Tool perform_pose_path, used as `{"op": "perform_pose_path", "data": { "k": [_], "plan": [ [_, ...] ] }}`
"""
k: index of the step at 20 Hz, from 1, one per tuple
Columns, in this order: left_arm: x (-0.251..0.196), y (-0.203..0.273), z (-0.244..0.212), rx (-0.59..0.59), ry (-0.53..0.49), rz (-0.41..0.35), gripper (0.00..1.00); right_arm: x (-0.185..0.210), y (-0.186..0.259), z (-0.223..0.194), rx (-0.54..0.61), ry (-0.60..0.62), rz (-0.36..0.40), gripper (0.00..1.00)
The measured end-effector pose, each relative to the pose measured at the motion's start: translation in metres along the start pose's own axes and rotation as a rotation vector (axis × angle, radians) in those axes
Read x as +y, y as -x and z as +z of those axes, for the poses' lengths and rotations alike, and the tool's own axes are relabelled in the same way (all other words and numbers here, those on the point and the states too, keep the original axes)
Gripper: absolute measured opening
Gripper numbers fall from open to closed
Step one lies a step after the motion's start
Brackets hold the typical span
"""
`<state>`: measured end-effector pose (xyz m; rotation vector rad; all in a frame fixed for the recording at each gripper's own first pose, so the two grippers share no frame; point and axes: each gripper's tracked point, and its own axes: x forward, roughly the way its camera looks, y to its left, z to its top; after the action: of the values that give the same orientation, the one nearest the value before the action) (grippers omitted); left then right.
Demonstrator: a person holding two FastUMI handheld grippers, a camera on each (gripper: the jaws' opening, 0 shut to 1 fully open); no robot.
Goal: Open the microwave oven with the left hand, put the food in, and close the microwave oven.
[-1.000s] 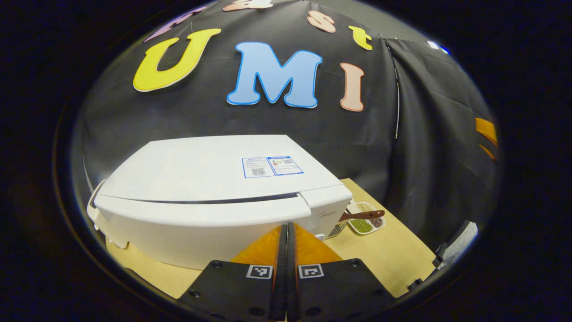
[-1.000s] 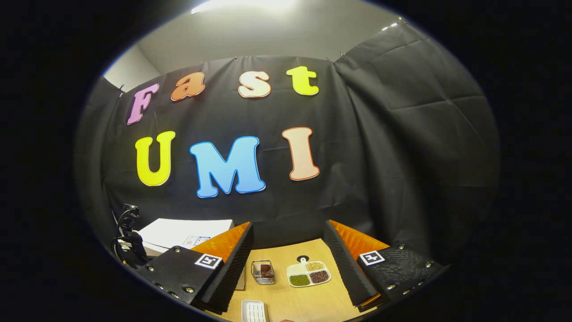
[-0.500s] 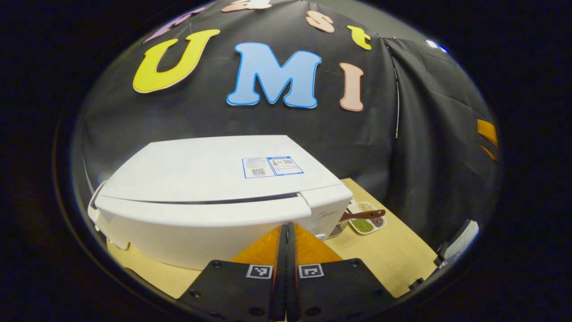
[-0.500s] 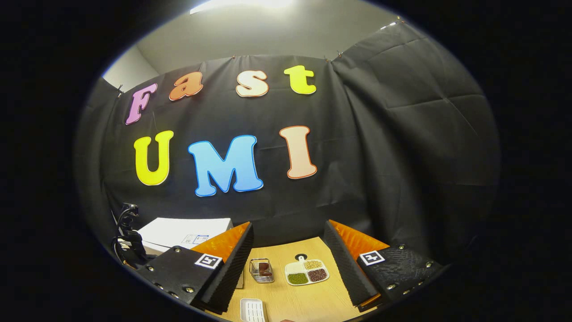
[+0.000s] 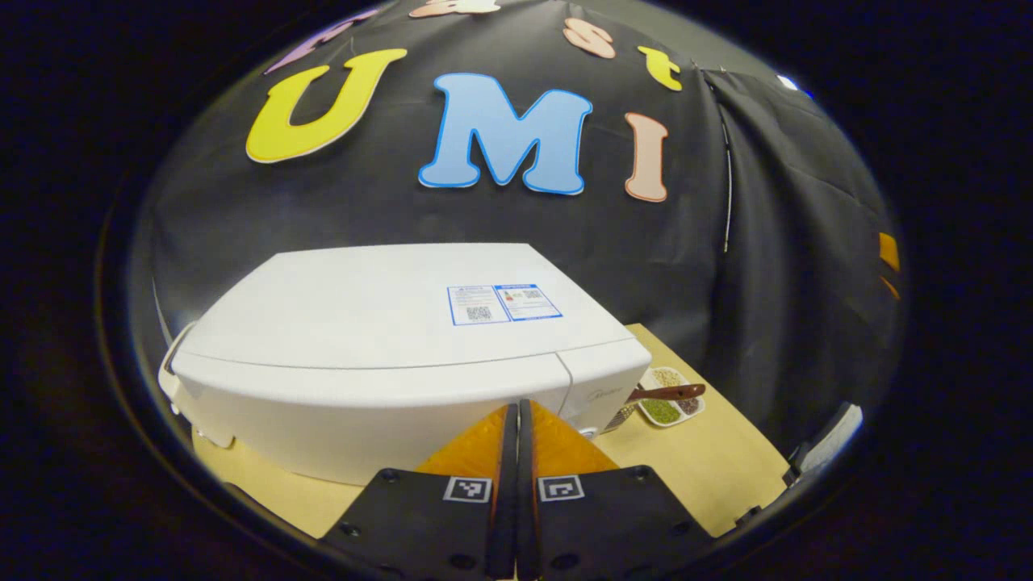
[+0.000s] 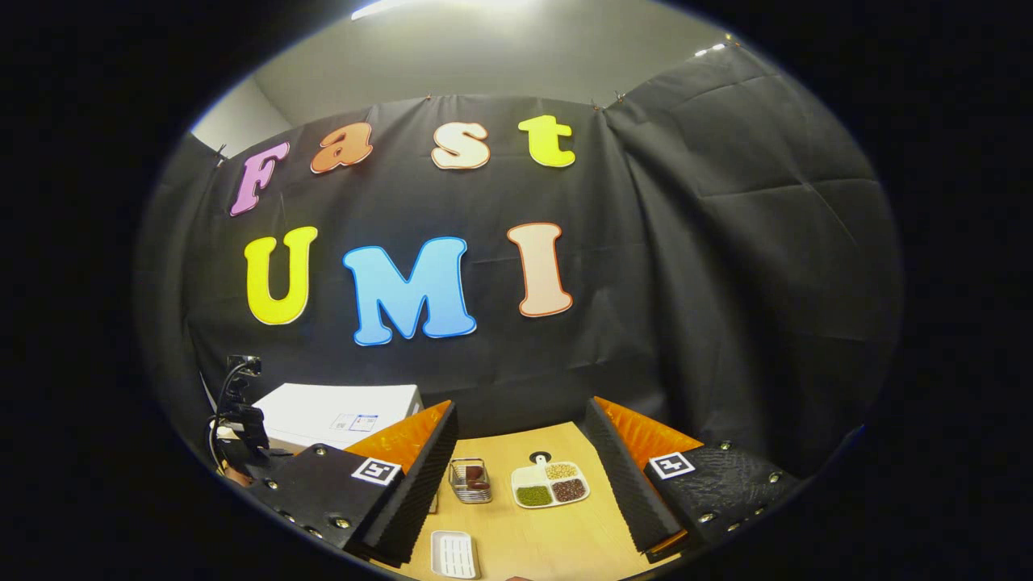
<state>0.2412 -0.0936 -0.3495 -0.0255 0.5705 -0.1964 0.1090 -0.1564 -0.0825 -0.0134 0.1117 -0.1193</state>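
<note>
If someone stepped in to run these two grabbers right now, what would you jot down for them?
Left gripper: fingers pressed together, holding nothing, right at the front of the white microwave.
Right gripper: fingers wide apart, empty, raised over the wooden table.
Microwave door looks closed.
On the table: a sectioned dish of beans, a small wire basket, a white tray.
Whether the food is inside cannot be told; check before opening.

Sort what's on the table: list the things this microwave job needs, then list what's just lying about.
For the job:
- microwave oven, door shut
- left tool, shut, by the door's front
- right tool, open, holding nothing
- wire basket with brown food inside, probably the item meant

Lying about:
- divided dish of beans and grains
- wooden spoon across that dish
- white ridged tray
</note>
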Motion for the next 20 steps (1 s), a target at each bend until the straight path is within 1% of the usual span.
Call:
{"op": "perform_pose_path", "data": {
  "k": [2,3,4,5,6,7,9,10,11,13,14,15,16,18,19,20],
  "plan": [
    [0.003,0.029,0.036,-0.090,-0.006,0.004,0.07,0.013,-0.001,0.004,-0.003,0.010,0.018,0.96],
    [0.010,0.049,0.059,-0.142,-0.018,0.023,0.07,0.021,-0.001,0.008,-0.007,0.012,0.032,0.96],
    [0.016,0.073,0.082,-0.197,-0.027,0.038,0.07,0.030,-0.002,0.013,-0.016,0.014,0.047,0.96],
    [0.022,0.099,0.107,-0.257,-0.026,0.046,0.05,0.042,-0.002,0.020,-0.026,0.017,0.064,0.96],
    [0.030,0.131,0.131,-0.315,-0.024,0.059,0.09,0.053,-0.001,0.027,-0.037,0.021,0.080,0.96],
    [0.040,0.159,0.153,-0.375,-0.027,0.077,0.30,0.064,0.001,0.034,-0.045,0.024,0.096,0.96],
    [0.070,0.218,0.197,-0.490,-0.048,0.166,0.72,0.087,0.006,0.051,-0.060,0.027,0.127,0.96],
    [0.081,0.251,0.212,-0.533,-0.053,0.198,0.93,0.097,0.008,0.061,-0.070,0.030,0.139,0.96],
    [0.090,0.284,0.229,-0.570,-0.049,0.223,0.94,0.107,0.013,0.070,-0.077,0.031,0.149,0.96],
    [0.106,0.328,0.241,-0.609,-0.050,0.251,0.96,0.128,0.024,0.086,-0.091,0.034,0.169,0.96],
    [0.113,0.345,0.244,-0.620,-0.057,0.262,0.94,0.136,0.030,0.092,-0.095,0.040,0.172,0.96],
    [0.118,0.359,0.244,-0.624,-0.066,0.266,0.94,0.144,0.035,0.096,-0.095,0.050,0.172,0.96],
    [0.122,0.370,0.241,-0.626,-0.078,0.265,0.96,0.151,0.041,0.100,-0.098,0.059,0.171,0.96],
    [0.126,0.386,0.235,-0.621,-0.099,0.255,0.96,0.166,0.055,0.108,-0.114,0.070,0.170,0.96],
    [0.128,0.393,0.233,-0.621,-0.103,0.245,0.94,0.172,0.061,0.110,-0.118,0.075,0.167,0.96],
    [0.130,0.397,0.231,-0.623,-0.103,0.235,0.94,0.177,0.068,0.111,-0.118,0.079,0.166,0.96]
  ]
}}
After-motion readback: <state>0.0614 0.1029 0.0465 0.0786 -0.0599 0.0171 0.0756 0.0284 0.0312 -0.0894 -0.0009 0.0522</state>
